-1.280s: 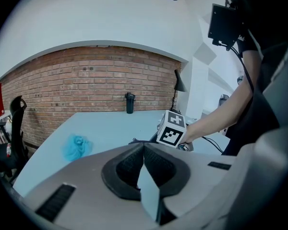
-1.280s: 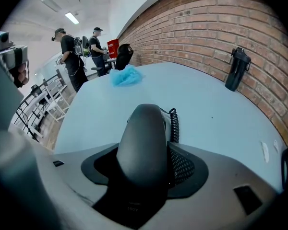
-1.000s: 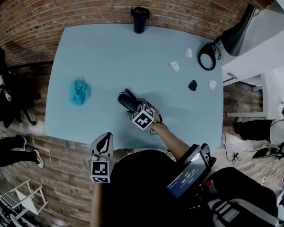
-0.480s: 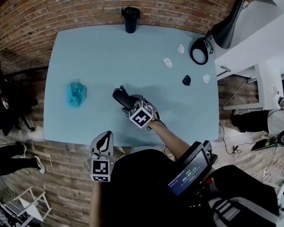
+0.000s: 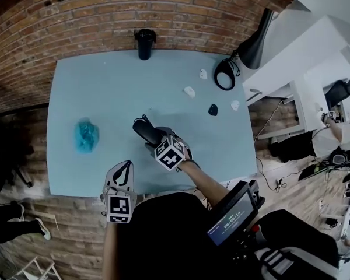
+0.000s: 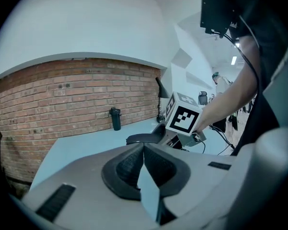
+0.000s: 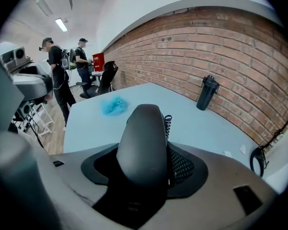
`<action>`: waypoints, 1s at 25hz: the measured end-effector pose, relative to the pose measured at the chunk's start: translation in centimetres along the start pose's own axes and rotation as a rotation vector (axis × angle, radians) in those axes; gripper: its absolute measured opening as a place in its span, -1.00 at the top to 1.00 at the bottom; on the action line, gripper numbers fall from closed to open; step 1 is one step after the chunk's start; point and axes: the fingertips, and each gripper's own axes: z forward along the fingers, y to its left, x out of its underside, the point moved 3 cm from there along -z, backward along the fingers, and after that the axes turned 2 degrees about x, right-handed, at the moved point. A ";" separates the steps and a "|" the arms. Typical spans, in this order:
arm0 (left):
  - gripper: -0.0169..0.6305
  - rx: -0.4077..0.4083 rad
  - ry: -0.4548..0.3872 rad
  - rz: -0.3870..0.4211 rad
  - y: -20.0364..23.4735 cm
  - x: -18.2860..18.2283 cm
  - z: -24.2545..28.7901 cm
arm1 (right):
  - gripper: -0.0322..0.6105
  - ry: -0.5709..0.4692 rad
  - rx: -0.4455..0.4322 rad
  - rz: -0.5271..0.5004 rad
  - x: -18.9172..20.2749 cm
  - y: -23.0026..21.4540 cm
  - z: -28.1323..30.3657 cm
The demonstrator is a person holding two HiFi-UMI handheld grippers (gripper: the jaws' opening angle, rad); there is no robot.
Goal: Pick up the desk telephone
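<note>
The desk telephone shows as a black handset [image 5: 146, 131] with a coiled cord [image 7: 168, 124]. It hangs just above the pale blue table [image 5: 105, 80], near the front middle. My right gripper [image 5: 156, 141] is shut on it, with the handset [image 7: 144, 145] filling the space between the jaws and pointing away. My left gripper [image 5: 122, 168] hovers at the table's front edge, left of the right one, its pads closed together on nothing. From the left gripper view the handset [image 6: 143, 138] and the right gripper's marker cube [image 6: 185, 119] lie just ahead.
A black tumbler [image 5: 144, 42] stands at the back edge by the brick wall. A crumpled blue thing [image 5: 86, 134] lies at the left. Small white pieces [image 5: 189, 91] and a small black piece [image 5: 213, 109] lie at the right, by a black cable coil [image 5: 224, 74] and lamp [image 5: 254, 37]. People [image 7: 55, 66] stand off to the left.
The right gripper has risen with the handset in its jaws. The left gripper has come up and forward to the table's front edge.
</note>
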 end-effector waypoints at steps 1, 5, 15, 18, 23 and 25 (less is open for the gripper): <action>0.93 0.011 -0.011 0.004 0.3 -0.5 0.2 | 0.03 -0.007 0.013 0.007 -0.5 -0.2 -0.4; 0.93 0.060 -0.051 0.022 1.5 -1.9 0.8 | 0.03 -0.055 0.064 0.065 -3.4 -1.0 -1.7; 0.93 0.109 -0.238 0.086 2.6 -5.8 1.4 | 0.03 -0.147 0.137 0.084 -7.3 -0.8 -5.8; 0.93 0.114 -0.233 0.072 3.5 -6.8 1.5 | 0.03 -0.163 0.170 0.092 -7.7 -1.4 -7.7; 0.93 0.155 -0.242 0.089 3.2 -6.3 2.2 | 0.03 -0.175 0.215 0.099 -7.2 -1.3 -10.2; 0.93 0.167 -0.225 0.080 2.9 -5.6 2.3 | 0.03 -0.177 0.226 0.107 -6.5 -1.0 -10.5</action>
